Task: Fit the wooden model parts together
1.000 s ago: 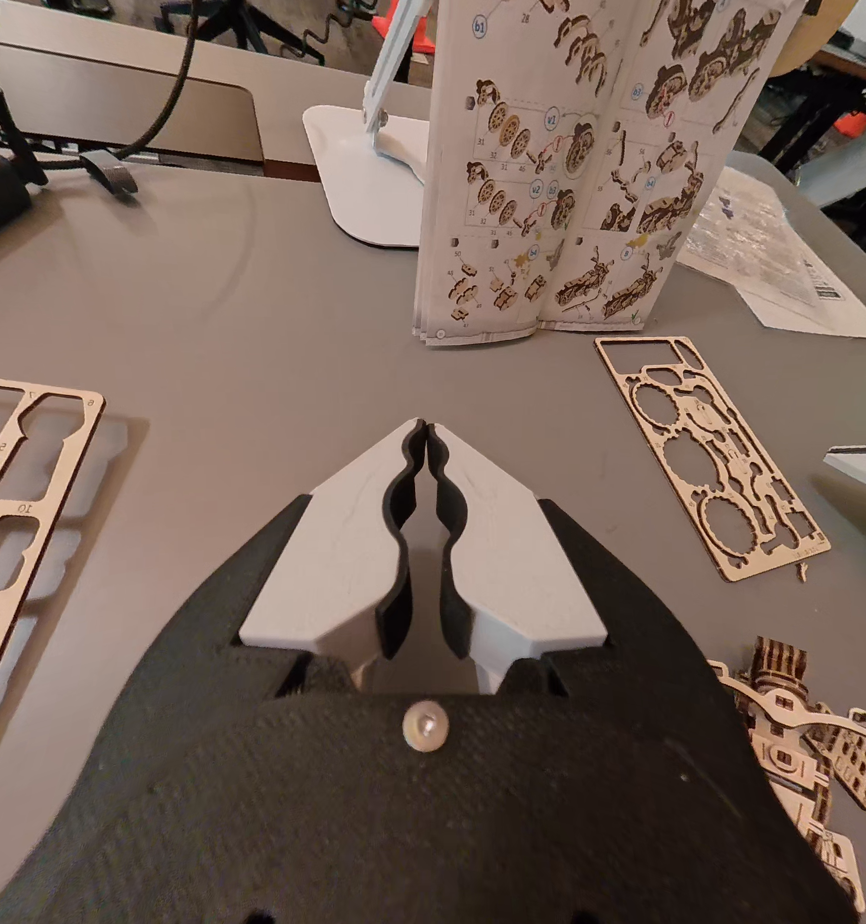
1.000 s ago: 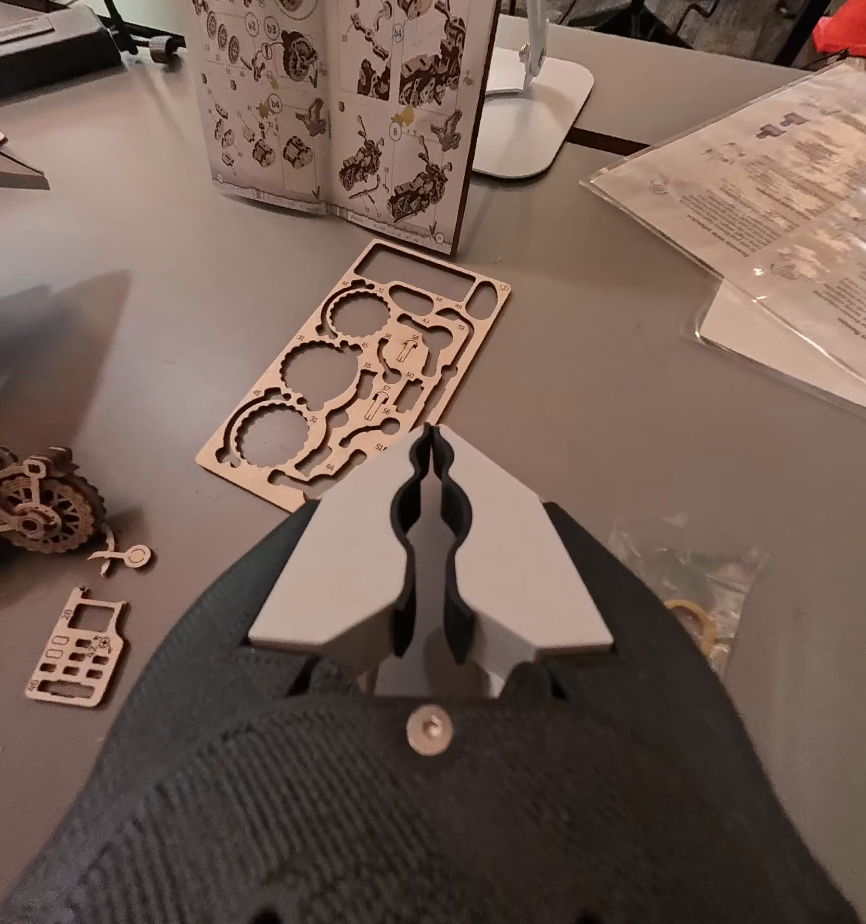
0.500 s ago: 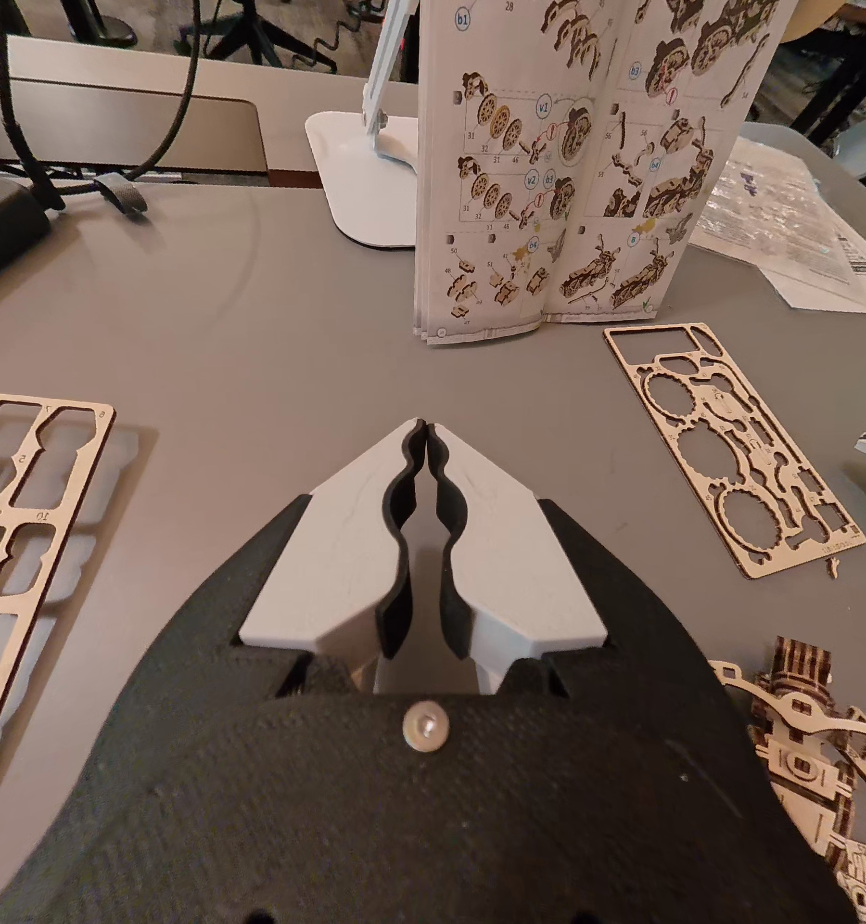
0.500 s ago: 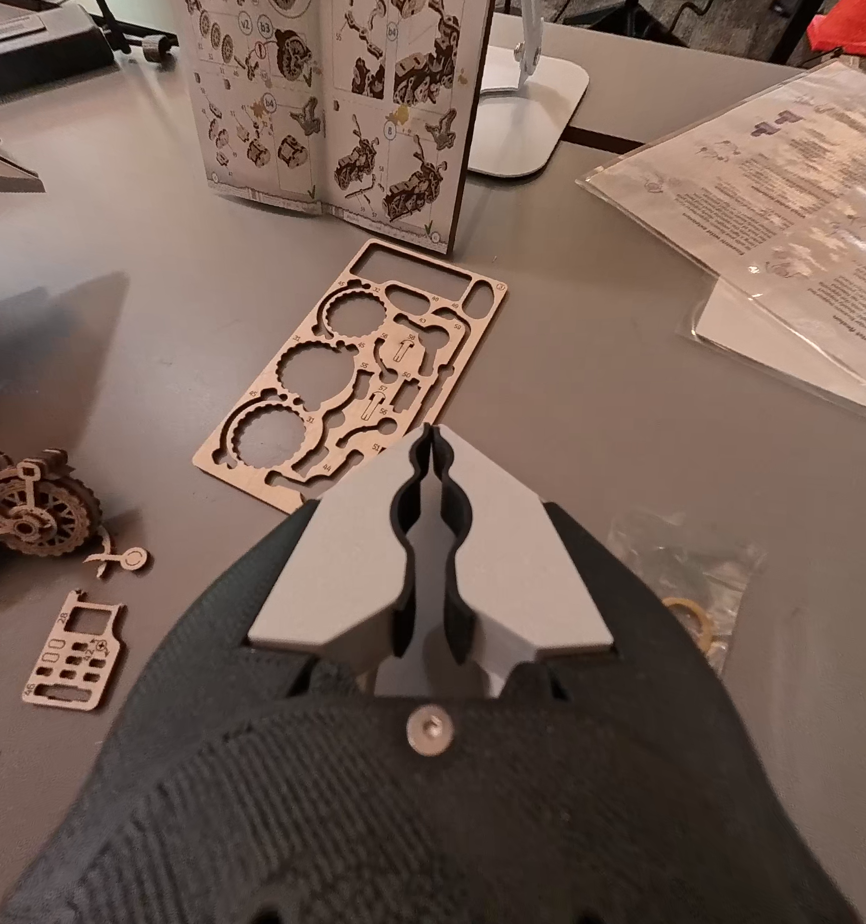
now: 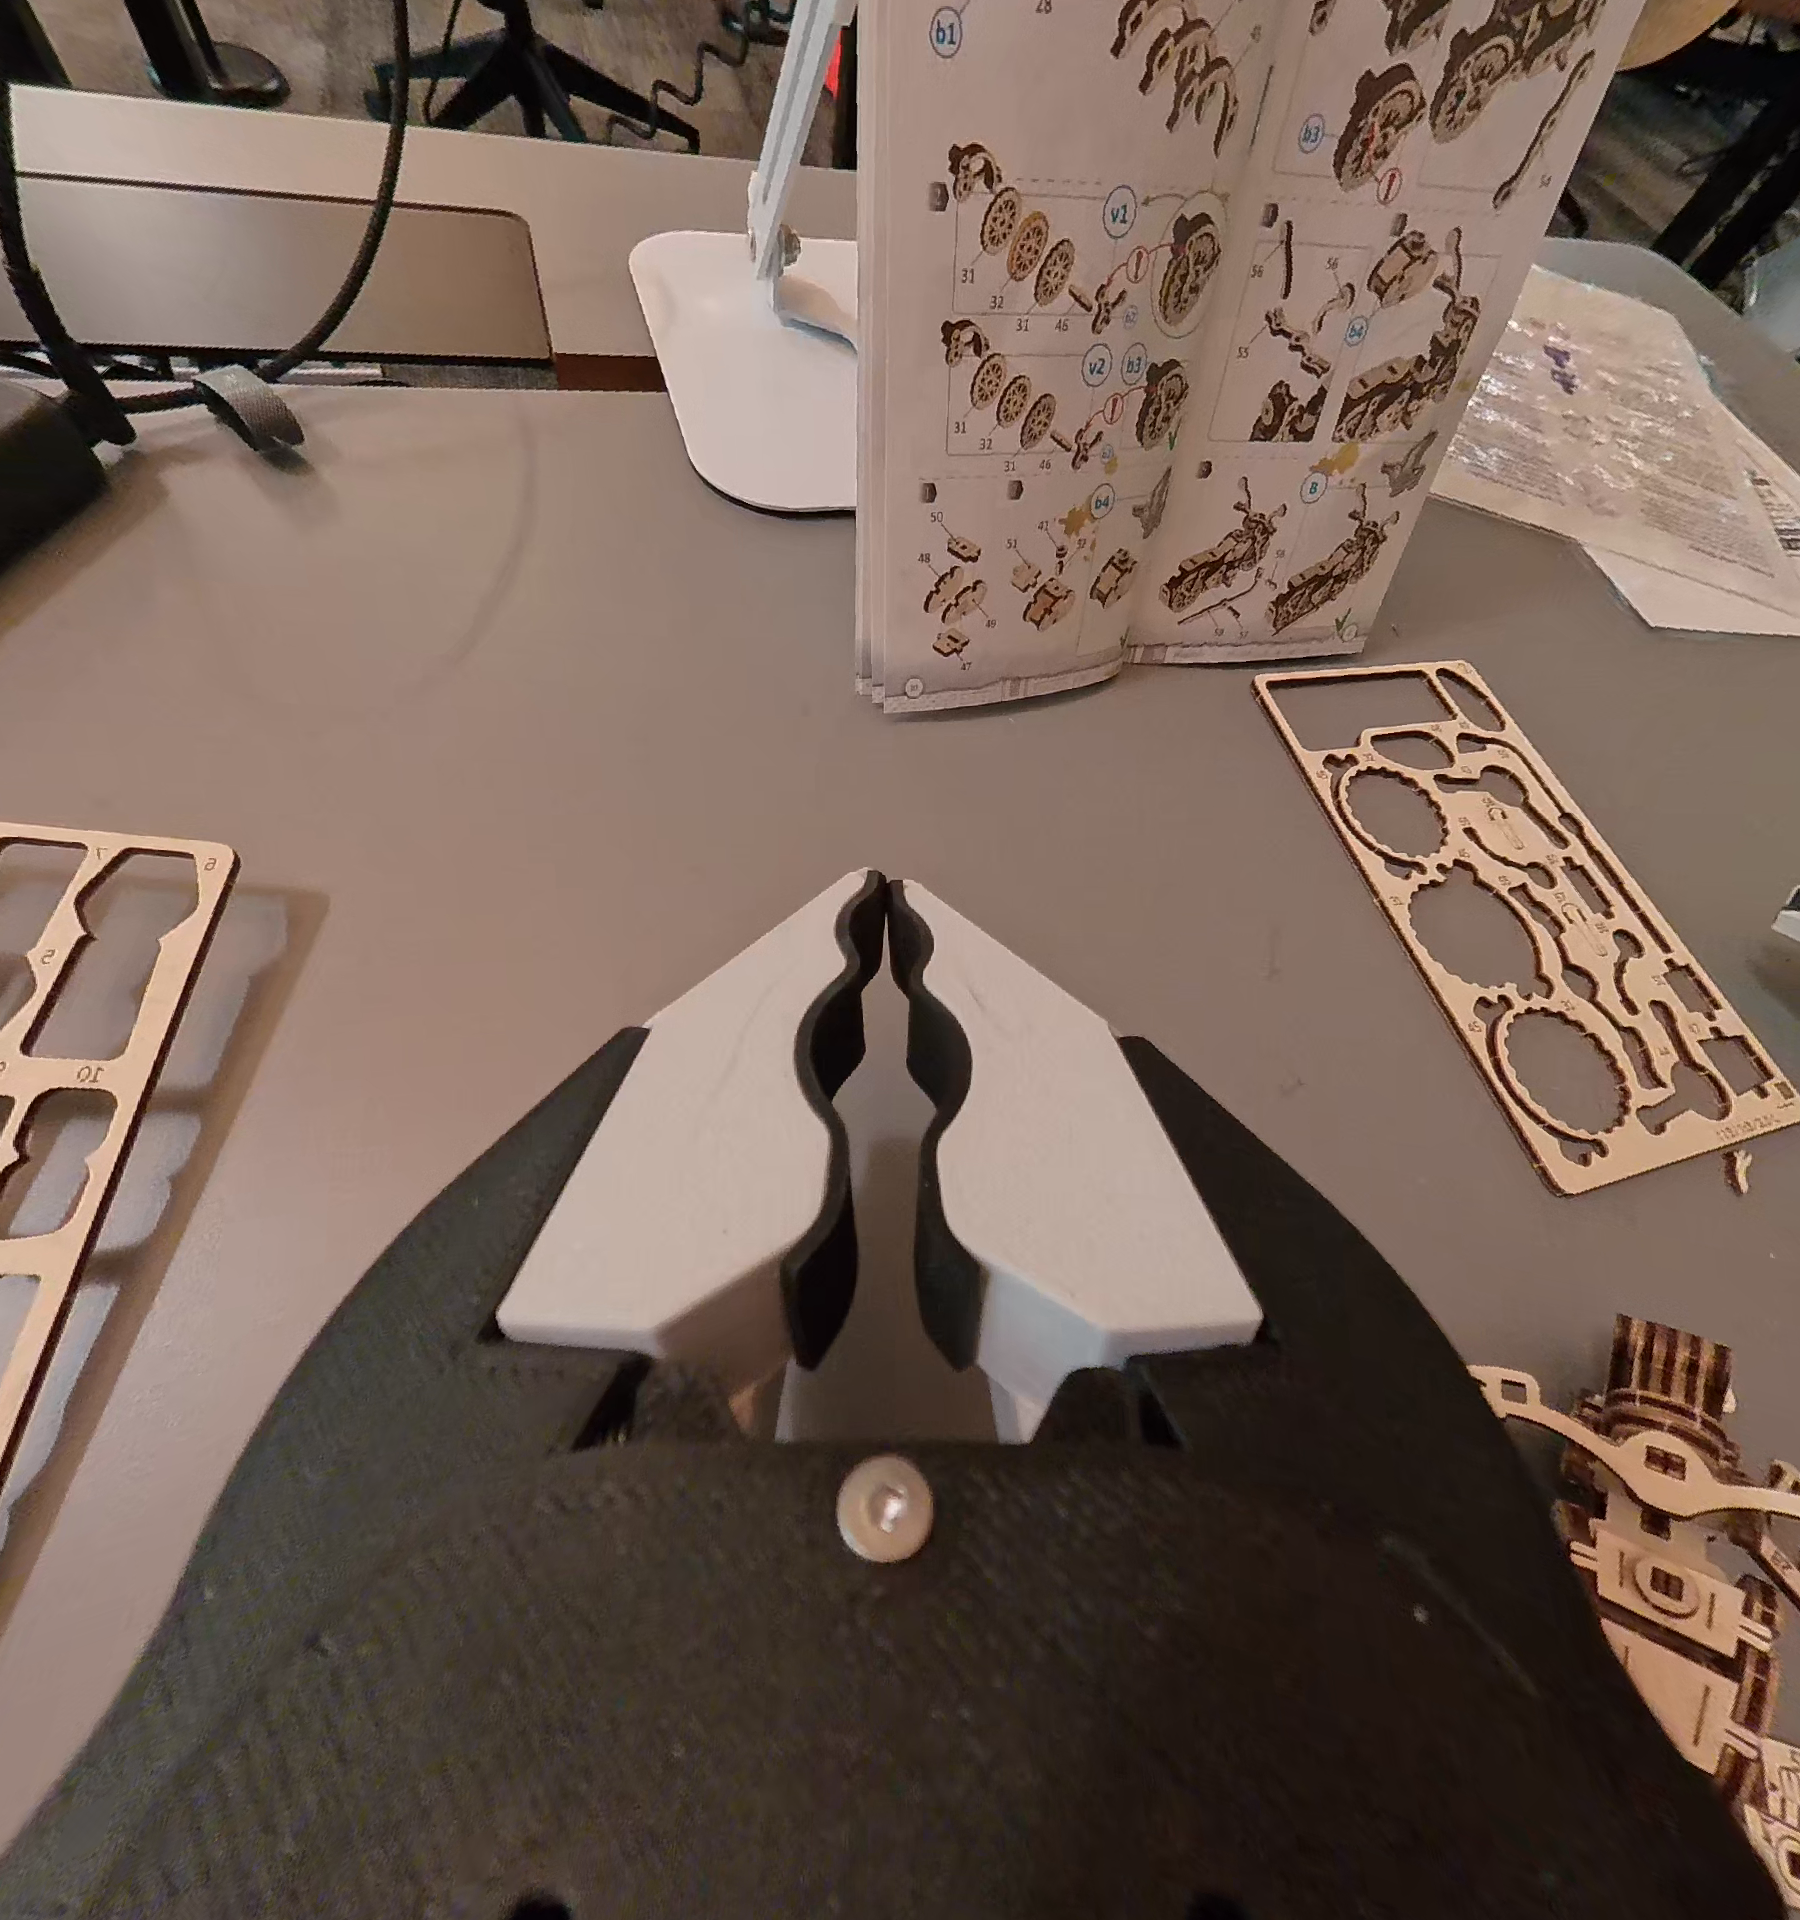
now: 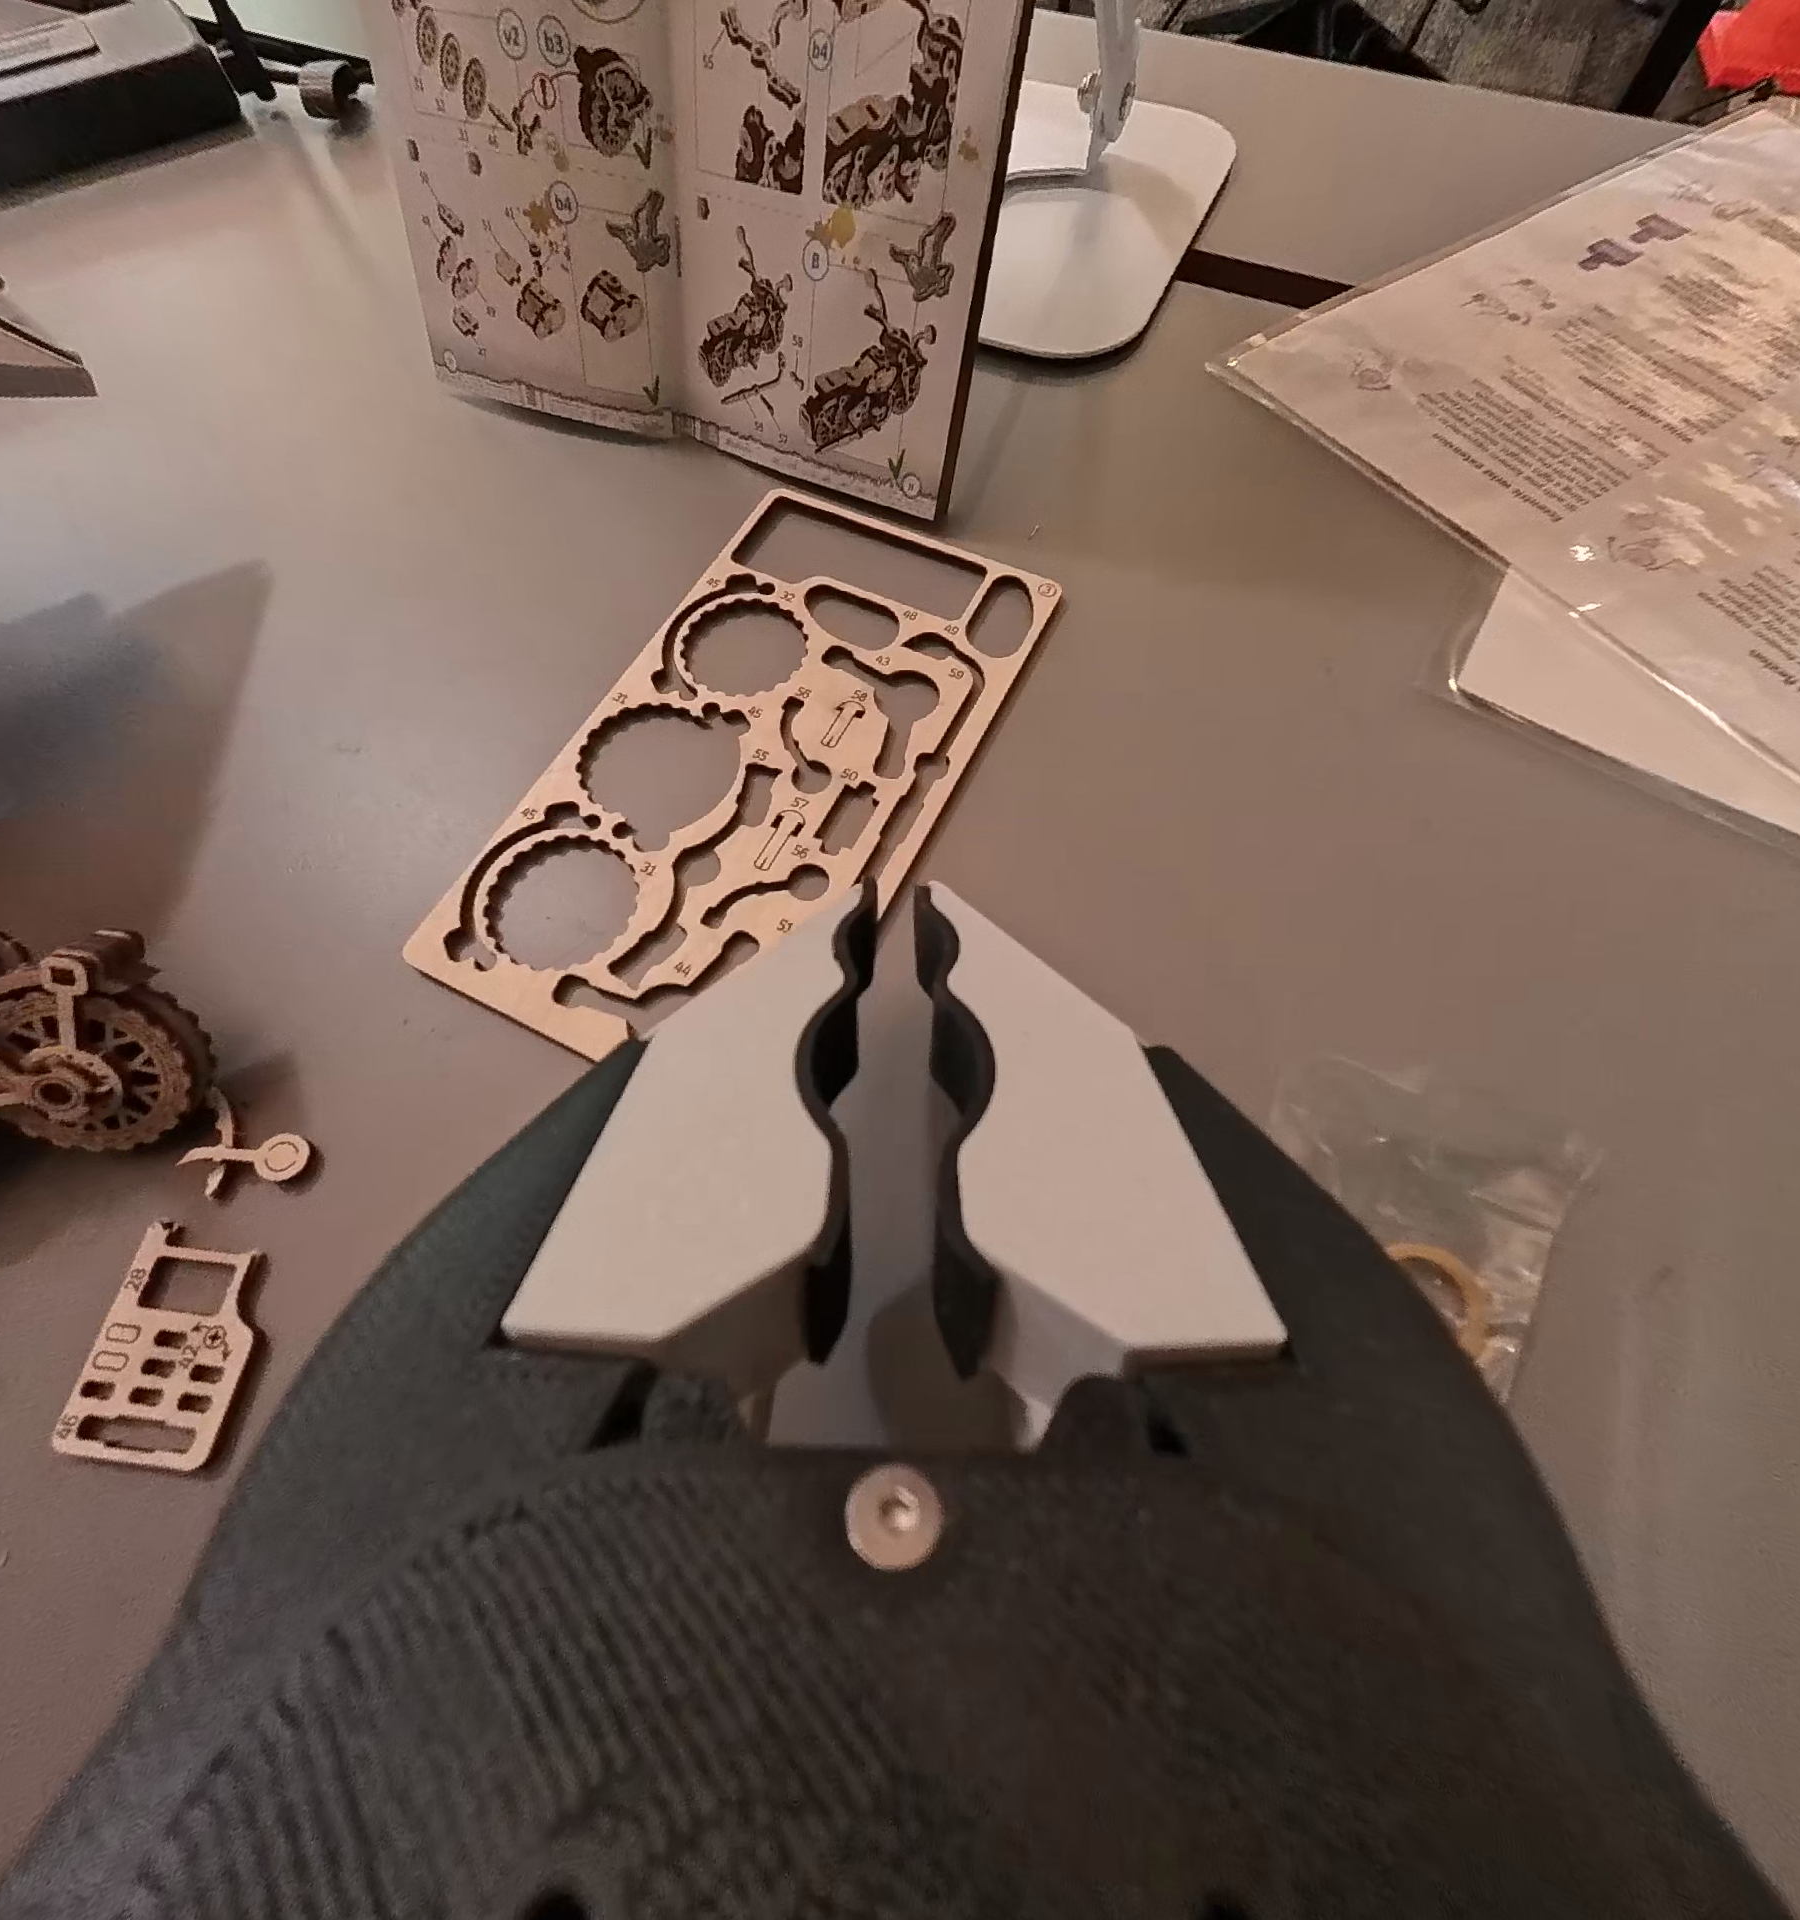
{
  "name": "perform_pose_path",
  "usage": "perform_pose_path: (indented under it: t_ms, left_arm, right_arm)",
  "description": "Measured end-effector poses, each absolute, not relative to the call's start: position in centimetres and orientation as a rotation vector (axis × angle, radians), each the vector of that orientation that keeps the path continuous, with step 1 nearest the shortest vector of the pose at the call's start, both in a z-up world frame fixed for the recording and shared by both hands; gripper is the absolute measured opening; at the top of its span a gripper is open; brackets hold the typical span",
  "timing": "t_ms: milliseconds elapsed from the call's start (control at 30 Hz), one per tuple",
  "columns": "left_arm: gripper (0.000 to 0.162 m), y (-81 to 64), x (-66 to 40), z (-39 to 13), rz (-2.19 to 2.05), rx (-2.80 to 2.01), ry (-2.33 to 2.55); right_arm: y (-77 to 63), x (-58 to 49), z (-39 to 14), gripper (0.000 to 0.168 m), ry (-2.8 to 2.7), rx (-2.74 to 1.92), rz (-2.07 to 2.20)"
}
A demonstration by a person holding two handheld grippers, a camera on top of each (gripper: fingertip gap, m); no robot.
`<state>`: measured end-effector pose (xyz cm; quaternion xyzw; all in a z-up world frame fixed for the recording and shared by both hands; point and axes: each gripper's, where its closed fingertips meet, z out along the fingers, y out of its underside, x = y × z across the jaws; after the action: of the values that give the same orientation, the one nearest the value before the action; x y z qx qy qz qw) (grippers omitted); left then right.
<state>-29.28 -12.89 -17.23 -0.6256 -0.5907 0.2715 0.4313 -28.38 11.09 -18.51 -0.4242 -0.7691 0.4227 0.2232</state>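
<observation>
My left gripper (image 5: 883,883) is shut and empty, held above bare grey table. My right gripper (image 6: 894,894) is empty, its jaws a small gap apart, just over the near edge of a punched-out wooden parts sheet (image 6: 761,774), which also shows in the left wrist view (image 5: 1530,831). A partly built wooden motorcycle model (image 6: 75,1081) lies left of the right gripper and at the lower right of the left wrist view (image 5: 1665,1558). A small slotted wooden piece (image 6: 158,1351) and a tiny loose piece (image 6: 252,1158) lie near it.
An open instruction booklet (image 5: 1135,416) stands upright at the back against a white stand base (image 5: 750,364). Another wooden sheet (image 5: 44,1070) lies at the left. Sleeved papers (image 6: 1654,416) and a small plastic bag (image 6: 1436,1195) lie at the right. Across from one pair of fingers to the other is roughly 25 cm. My right tips are roughly 12 cm from the tiny loose piece (image 6: 252,1158).
My right gripper's jaws have parted a little; they were closed before. Both grippers have drifted slightly, the left one staying shut.
</observation>
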Motion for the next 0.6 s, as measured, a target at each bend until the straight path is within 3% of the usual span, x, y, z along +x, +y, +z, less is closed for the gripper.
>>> perform_pose_path:
  t_ms: [600]
  left_arm:
    - [0.0,-12.86,-29.26,-17.18,0.676,-1.56,-1.47]
  right_arm:
    - [10.84,-28.23,-18.68,0.014,-2.151,-1.168,1.176]
